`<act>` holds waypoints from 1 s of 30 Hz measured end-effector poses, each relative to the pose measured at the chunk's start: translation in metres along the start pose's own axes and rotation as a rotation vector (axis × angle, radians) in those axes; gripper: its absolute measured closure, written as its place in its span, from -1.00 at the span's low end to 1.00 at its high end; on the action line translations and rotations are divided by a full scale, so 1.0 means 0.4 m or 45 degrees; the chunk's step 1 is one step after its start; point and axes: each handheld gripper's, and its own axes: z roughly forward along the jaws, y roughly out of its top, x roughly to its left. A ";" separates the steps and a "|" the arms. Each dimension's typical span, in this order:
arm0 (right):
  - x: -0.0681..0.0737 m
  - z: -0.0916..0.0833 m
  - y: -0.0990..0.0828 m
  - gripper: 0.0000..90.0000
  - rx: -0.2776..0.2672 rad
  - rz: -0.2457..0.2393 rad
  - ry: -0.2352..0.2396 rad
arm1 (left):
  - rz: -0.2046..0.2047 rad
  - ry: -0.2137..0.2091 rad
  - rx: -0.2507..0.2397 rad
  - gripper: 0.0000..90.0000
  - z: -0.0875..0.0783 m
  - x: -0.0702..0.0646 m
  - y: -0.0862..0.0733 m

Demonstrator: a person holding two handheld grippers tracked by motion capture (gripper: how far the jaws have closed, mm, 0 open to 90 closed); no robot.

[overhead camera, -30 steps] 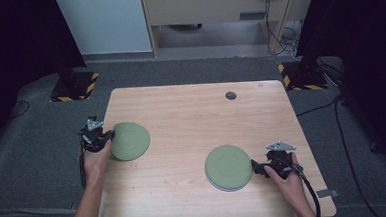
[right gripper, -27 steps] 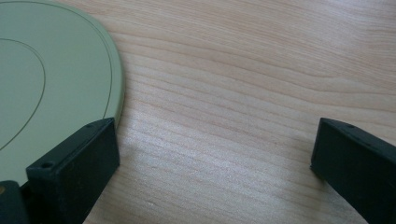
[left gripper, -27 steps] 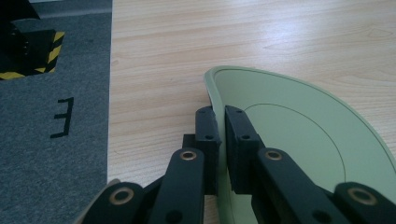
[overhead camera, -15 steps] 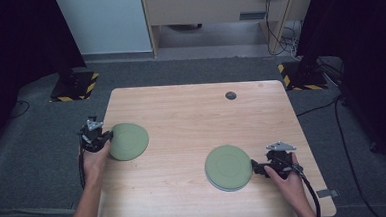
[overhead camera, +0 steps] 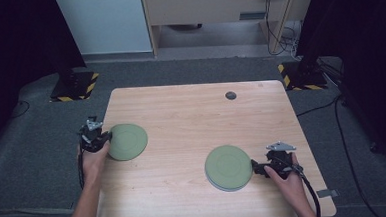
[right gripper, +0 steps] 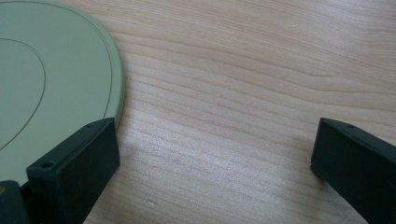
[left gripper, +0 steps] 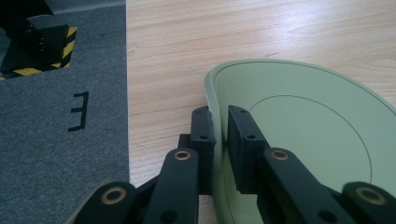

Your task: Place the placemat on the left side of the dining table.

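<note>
Fingers first: from the high view, the left gripper [overhead camera: 101, 137] sits at the near-left edge of the wooden surface [overhead camera: 191, 118] with its tips right at the rim of the left green plate [overhead camera: 127, 141], while the right gripper [overhead camera: 258, 166] is parked just beside the right green plate [overhead camera: 228, 167], which looks like it's sitting on top of another plate, near the front right. The two plates are well apart, and a small dark round thing [overhead camera: 231, 95] sits by the far edge. Switching to the left gripper view, the fingers [left gripper: 244, 140] are pinched around the plate's raised rim [left gripper: 211, 95], one outside and one inside, though they've just been easing open a little with the rim between them. Grey carpet [left gripper: 60, 116] and a yellow-black striped base [left gripper: 35, 42] show off to the side. Over in the right gripper view, the fingers [right gripper: 79, 163] are spread wide and released, nothing between them but bare wood, with one finger right up against the plate's edge [right gripper: 56, 84].
</note>
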 end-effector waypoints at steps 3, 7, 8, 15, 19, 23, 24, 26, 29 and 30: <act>0.000 0.000 0.000 -0.97 0.001 0.003 0.000 | -0.006 0.004 0.006 0.72 0.000 0.004 0.000; 0.000 0.000 0.000 -0.97 0.000 0.000 0.000 | 0.000 0.005 0.020 0.71 0.004 0.006 0.000; 0.000 0.000 0.000 -0.97 0.000 0.000 0.000 | 0.001 0.004 0.023 0.71 0.006 0.007 0.000; 0.000 0.000 0.000 -0.97 0.000 0.000 0.000 | -0.004 -0.007 0.039 0.66 0.017 0.019 -0.007; 0.000 0.000 0.000 -0.97 0.000 0.000 0.000 | -0.010 0.021 0.032 0.55 0.015 0.022 -0.009; 0.000 0.000 0.000 -0.97 0.000 0.000 0.000 | -0.013 0.037 0.016 0.26 0.011 0.020 -0.004; 0.000 0.000 0.000 -0.97 0.000 0.000 0.000 | -0.010 0.039 0.008 0.21 0.008 0.020 -0.002; 0.000 0.000 0.000 -0.97 0.000 0.000 0.000 | -0.012 0.040 0.000 0.15 0.005 0.019 0.003; 0.000 0.000 0.000 -0.97 0.000 0.000 0.000 | -0.006 0.022 -0.004 0.16 0.002 0.017 0.009; 0.000 0.000 0.000 -0.97 0.000 0.000 0.000 | -0.004 0.019 -0.008 0.14 0.000 0.015 0.011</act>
